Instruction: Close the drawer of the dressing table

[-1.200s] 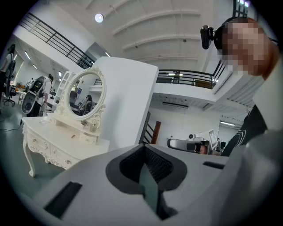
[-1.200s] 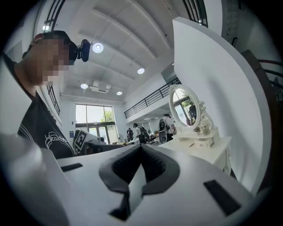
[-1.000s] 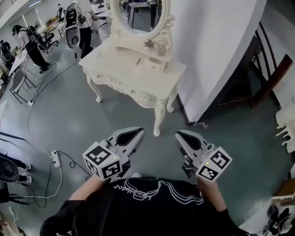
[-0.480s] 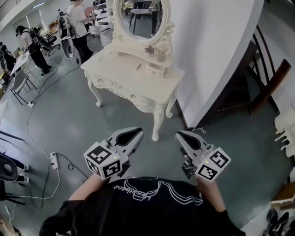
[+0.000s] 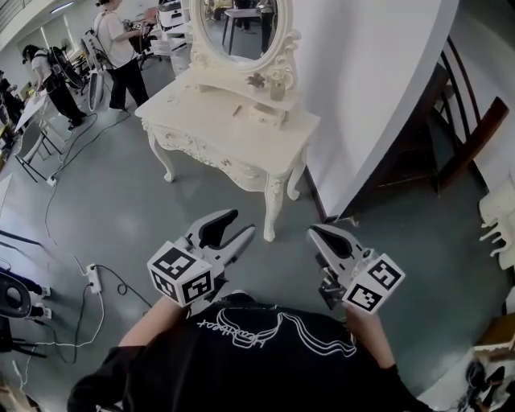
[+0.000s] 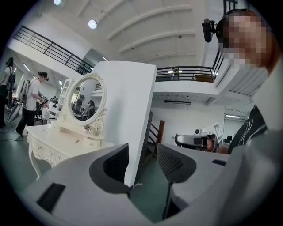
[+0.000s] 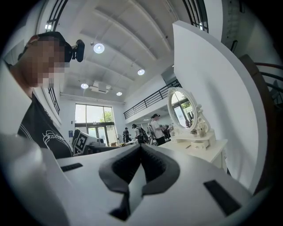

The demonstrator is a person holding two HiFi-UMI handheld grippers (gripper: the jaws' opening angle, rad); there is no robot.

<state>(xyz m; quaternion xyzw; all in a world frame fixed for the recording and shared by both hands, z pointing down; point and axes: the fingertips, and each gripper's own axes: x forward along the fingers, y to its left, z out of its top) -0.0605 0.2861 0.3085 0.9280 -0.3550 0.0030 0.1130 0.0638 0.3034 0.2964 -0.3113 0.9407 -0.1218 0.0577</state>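
Left tool (image 5: 241, 223) just opened wide, nothing between jaws, right tool (image 5: 314, 232) pinched closed and empty, both over grey floor (image 5: 121, 209), white desk (image 5: 241, 133) with oval mirror (image 5: 239, 24) well ahead.

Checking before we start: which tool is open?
The left tool: its jaws have just been opening, nothing between them. The right tool is shut, tips meeting.

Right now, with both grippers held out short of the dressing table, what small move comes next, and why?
Probably step toward the dressing table: it stands well ahead of both grippers. The left gripper has just been opening, with nothing between its fingers; the right gripper is shut.
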